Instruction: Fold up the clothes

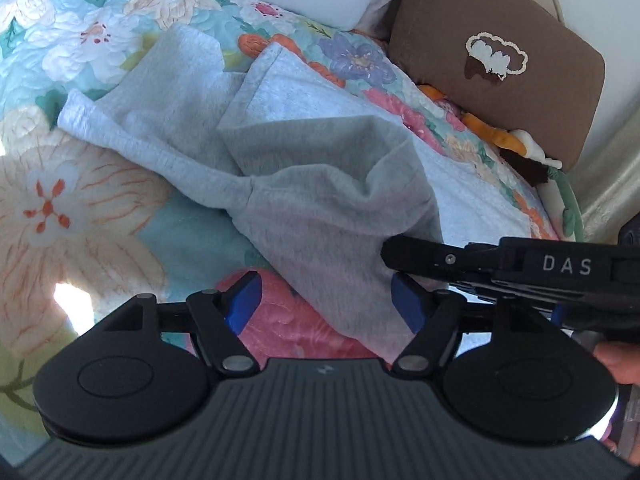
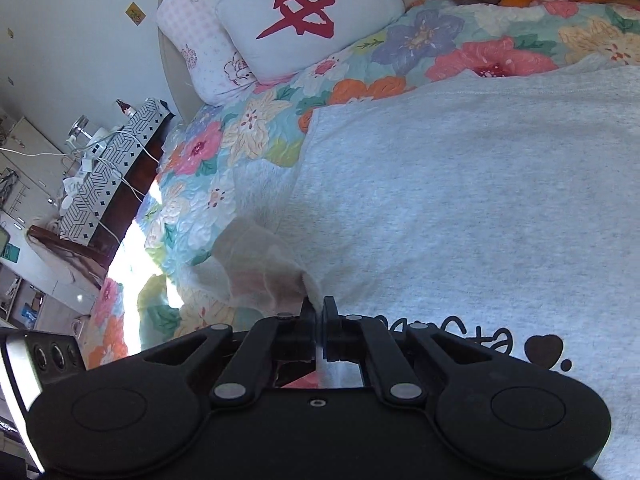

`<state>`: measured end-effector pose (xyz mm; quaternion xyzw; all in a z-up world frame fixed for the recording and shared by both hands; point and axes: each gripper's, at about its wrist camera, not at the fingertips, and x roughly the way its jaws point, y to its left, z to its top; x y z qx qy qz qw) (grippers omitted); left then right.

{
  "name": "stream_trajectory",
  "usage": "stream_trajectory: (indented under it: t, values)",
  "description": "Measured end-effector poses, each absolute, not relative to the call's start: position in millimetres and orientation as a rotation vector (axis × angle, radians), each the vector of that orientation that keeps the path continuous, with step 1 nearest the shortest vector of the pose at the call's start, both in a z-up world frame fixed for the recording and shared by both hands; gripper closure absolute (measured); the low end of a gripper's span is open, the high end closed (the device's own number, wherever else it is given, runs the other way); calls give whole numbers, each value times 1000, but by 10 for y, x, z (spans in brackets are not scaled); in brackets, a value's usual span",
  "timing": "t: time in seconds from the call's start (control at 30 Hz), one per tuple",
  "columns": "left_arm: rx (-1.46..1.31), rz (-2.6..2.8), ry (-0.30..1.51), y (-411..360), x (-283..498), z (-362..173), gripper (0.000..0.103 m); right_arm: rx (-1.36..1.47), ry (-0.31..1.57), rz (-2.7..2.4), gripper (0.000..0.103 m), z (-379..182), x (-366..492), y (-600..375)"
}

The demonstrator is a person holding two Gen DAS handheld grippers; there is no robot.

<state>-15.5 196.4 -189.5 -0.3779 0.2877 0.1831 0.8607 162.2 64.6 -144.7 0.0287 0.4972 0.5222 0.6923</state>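
A light grey sweatshirt [image 1: 312, 184] lies crumpled on the bed, one sleeve and its ribbed cuff [image 1: 80, 116] stretching to the left. In the right wrist view the sweatshirt [image 2: 460, 184] spreads flat, with black lettering and a heart [image 2: 544, 348] near the gripper. My left gripper [image 1: 326, 304] stands open just above the garment's near edge; cloth lies below its blue pads [image 1: 244, 300], not pinched. My right gripper [image 2: 318, 310] is shut on a fold of the grey fabric. From the left wrist view the right gripper [image 1: 390, 250] reaches in from the right to the cloth's edge.
A floral quilt [image 1: 80, 208] covers the bed. A white pillow with a red character [image 2: 304, 20], a pink pillow [image 2: 192, 36] and a brown cushion [image 1: 492, 56] line the head end, with plush toys [image 1: 532, 156] beside it. A nightstand with a patterned box [image 2: 108, 172] stands off the bed's left side.
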Motion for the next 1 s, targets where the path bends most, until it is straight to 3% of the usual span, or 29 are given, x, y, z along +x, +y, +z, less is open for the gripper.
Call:
stream_trajectory:
  t: [0.33, 0.4, 0.53, 0.67, 0.77, 0.87, 1.0]
  values:
    - [-553, 264, 511, 1698, -87, -1646, 30, 122, 1194, 1239, 99, -1268, 1875, 567]
    - [-590, 234, 494, 1674, -66, -1662, 15, 136, 1193, 1224, 99, -1232, 1966, 563]
    - [-708, 201, 507, 1618, 52, -1709, 15, 96, 1191, 1204, 99, -1171, 2069, 627]
    - [-653, 219, 512, 1466, 250, -1650, 16, 120, 1192, 1231, 99, -1113, 2015, 609]
    - [-593, 263, 543, 1386, 393, -1632, 87, 206, 1145, 1212, 99, -1043, 2064, 417]
    - [-519, 235, 556, 1276, 482, -1521, 94, 260, 1078, 1140, 99, -975, 2147, 150]
    - [-314, 157, 603, 937, 657, -1368, 94, 286, 1000, 1031, 99, -897, 2145, -269]
